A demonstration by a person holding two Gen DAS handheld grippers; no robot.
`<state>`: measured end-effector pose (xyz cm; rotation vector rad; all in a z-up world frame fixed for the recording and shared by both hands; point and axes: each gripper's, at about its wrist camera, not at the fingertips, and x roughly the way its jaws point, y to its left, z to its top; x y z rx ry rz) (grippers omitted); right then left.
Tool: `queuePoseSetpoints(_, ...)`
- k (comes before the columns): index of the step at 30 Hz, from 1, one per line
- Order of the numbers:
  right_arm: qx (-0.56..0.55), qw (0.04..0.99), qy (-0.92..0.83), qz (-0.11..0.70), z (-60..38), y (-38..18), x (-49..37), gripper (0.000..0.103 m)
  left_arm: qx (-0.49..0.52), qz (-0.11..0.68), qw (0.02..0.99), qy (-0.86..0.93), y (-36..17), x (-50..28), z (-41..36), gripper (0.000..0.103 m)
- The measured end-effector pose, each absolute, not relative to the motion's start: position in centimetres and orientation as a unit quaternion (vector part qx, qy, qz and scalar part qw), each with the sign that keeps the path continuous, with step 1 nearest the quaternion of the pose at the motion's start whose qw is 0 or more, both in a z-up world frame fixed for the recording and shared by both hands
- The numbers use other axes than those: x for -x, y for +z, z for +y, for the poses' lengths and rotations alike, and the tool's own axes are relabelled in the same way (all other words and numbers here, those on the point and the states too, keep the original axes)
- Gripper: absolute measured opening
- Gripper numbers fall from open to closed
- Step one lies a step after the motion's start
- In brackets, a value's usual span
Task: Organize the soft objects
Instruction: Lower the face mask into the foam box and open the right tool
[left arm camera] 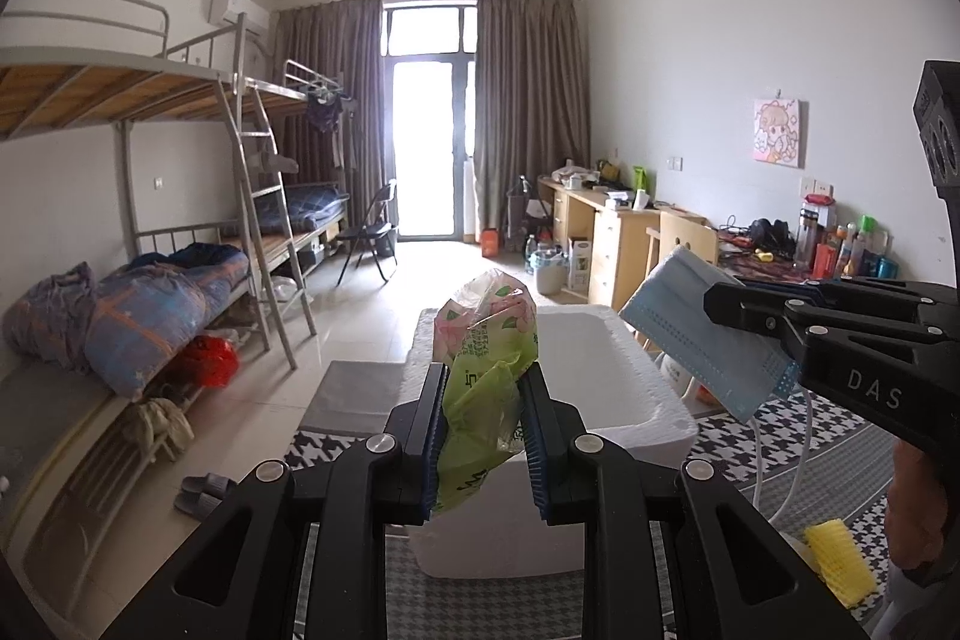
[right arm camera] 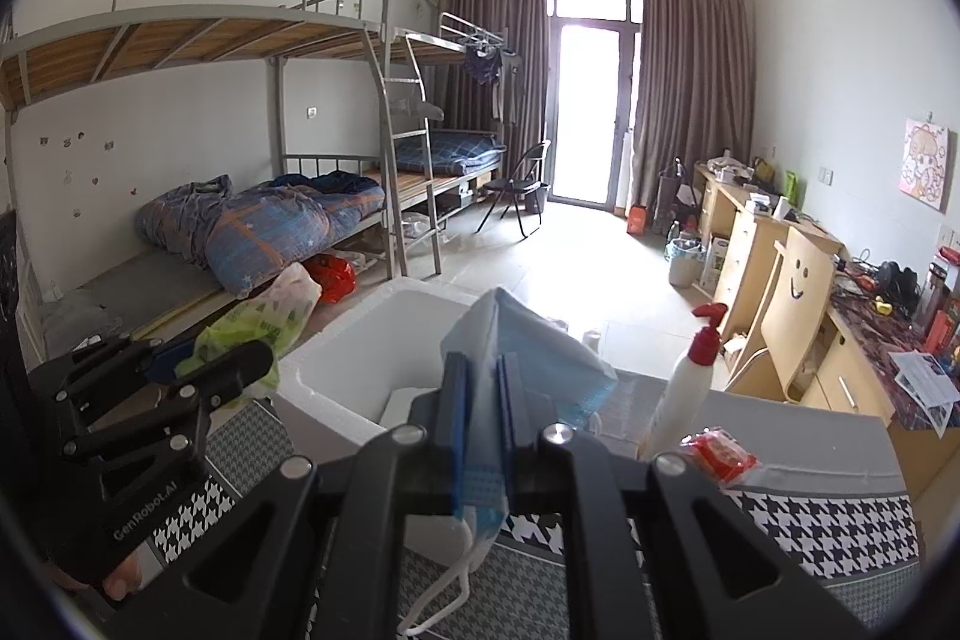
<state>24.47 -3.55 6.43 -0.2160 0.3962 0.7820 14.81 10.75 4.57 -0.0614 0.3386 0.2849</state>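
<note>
My left gripper [left arm camera: 482, 376] is shut on a crumpled green and pink plastic bag [left arm camera: 486, 340], held above the near rim of a white foam box [left arm camera: 606, 376]. My right gripper [right arm camera: 485, 361] is shut on a light blue face mask [right arm camera: 528, 346], whose white ear loops [right arm camera: 447, 586] dangle below the jaws. In the left wrist view the right gripper [left arm camera: 729, 304] comes in from the right with the mask [left arm camera: 702, 334] over the box's right side. In the right wrist view the left gripper [right arm camera: 204, 367] and its bag [right arm camera: 270, 316] hang at the left of the foam box [right arm camera: 360, 364].
The box stands on a houndstooth-patterned cloth [right arm camera: 828, 526]. A white pump bottle with a red top [right arm camera: 684, 394] and a red packet [right arm camera: 720, 454] lie at its right. A yellow foam net [left arm camera: 837, 562] lies near the right hand. Bunk beds [right arm camera: 240, 220] line the left wall, desks [right arm camera: 780, 268] the right.
</note>
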Motion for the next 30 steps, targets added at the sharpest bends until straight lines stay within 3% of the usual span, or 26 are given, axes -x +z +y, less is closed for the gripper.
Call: queuePoseSetpoints(30, 0.12, 0.87, 0.406, 0.255, 3.3, 3.8, -28.1, 0.013, 0.043, 0.184, 0.967, 0.171, 3.7, -13.3, 13.5, 0.025)
